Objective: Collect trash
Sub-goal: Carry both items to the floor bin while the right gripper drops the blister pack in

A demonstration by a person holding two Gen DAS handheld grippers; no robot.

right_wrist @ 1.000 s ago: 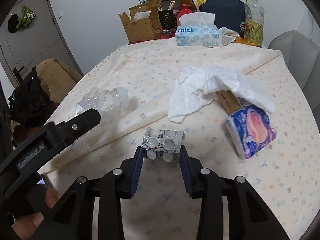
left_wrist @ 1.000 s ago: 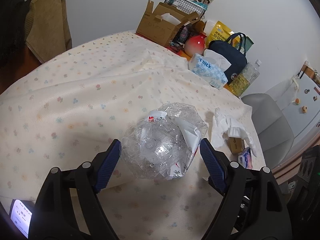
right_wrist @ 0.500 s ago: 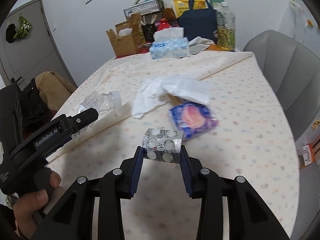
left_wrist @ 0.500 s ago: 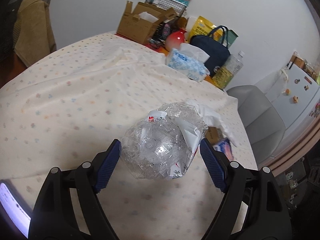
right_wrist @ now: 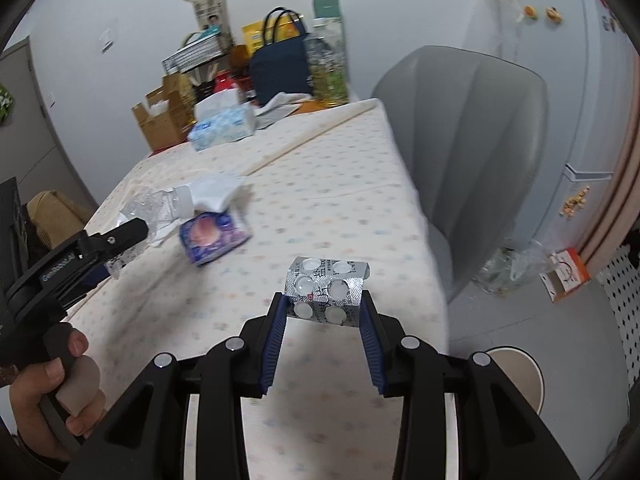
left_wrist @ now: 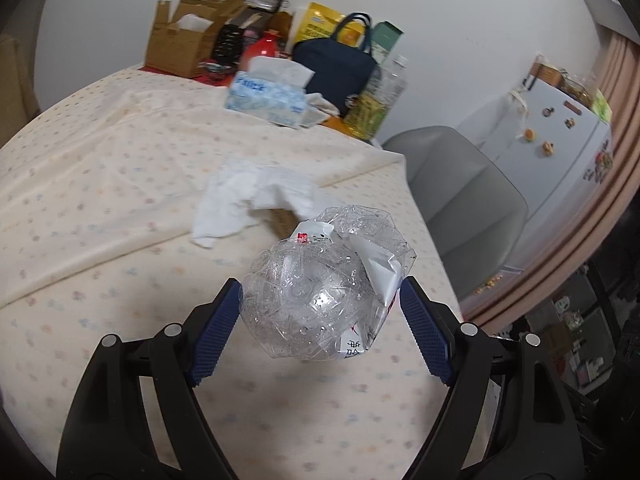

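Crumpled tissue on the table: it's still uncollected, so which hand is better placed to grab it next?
Neither yet. The left gripper holds a crushed bottle and the right gripper a pill pack. The tissue lies nearer the left.

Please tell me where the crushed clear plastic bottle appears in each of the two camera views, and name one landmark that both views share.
Left wrist view: the crushed bottle fills the lower centre, clamped in the left gripper.
Right wrist view: the same bottle is at the middle left, at the tip of the left gripper.
Shared landmark: the blue tissue box at the table's far end.
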